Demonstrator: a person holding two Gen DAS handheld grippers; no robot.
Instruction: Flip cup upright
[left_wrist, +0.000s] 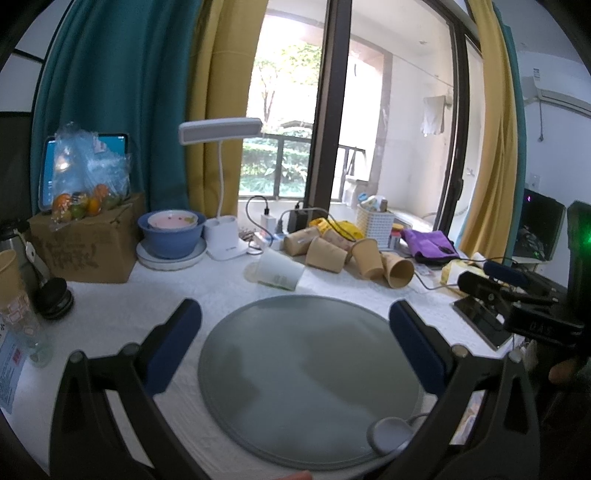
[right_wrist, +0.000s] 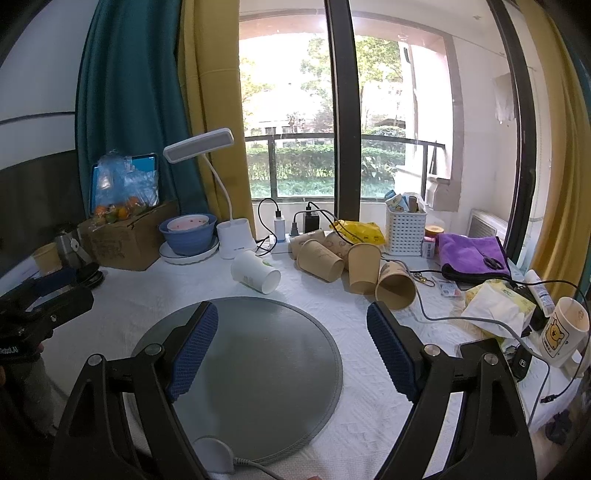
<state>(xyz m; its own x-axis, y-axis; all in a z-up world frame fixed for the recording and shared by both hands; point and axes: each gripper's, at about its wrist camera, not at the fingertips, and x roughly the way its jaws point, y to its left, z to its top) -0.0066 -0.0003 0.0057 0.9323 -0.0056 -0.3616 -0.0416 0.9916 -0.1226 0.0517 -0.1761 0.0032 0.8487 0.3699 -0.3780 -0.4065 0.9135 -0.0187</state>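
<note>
The white cup (right_wrist: 255, 272) lies on its side on the table (right_wrist: 303, 291), just past the far edge of the round grey mat (right_wrist: 258, 354) and well short of the far edge of the table where the lamp base (right_wrist: 236, 233) stands. Its long axis runs roughly from far-left to near-right in the right wrist view, with the open mouth turned toward the near-right and the closed base toward the lamp base. To its right, apart from it, a cluster of about 5 brown paper cups (right_wrist: 321, 260) lies tumbled or inverted; none touches the white one. Both tools hover over the near part of the mat with nothing between their fingers: the right gripper (right_wrist: 291, 343) has its 2 blue pads spread wide, and the left gripper (left_wrist: 295, 343) is spread the same way. From the right gripper the cup lies ahead and slightly left of the centre line; from the left gripper, the white cup (left_wrist: 279, 273) lies almost straight ahead, only a little left of centre, with the mouth seeming to turn away to the left. Neither seems clearly nearer. The coming move likely turns on closing across the cup's wall, square to that slanted axis, then rotating the mouth upward.
</note>
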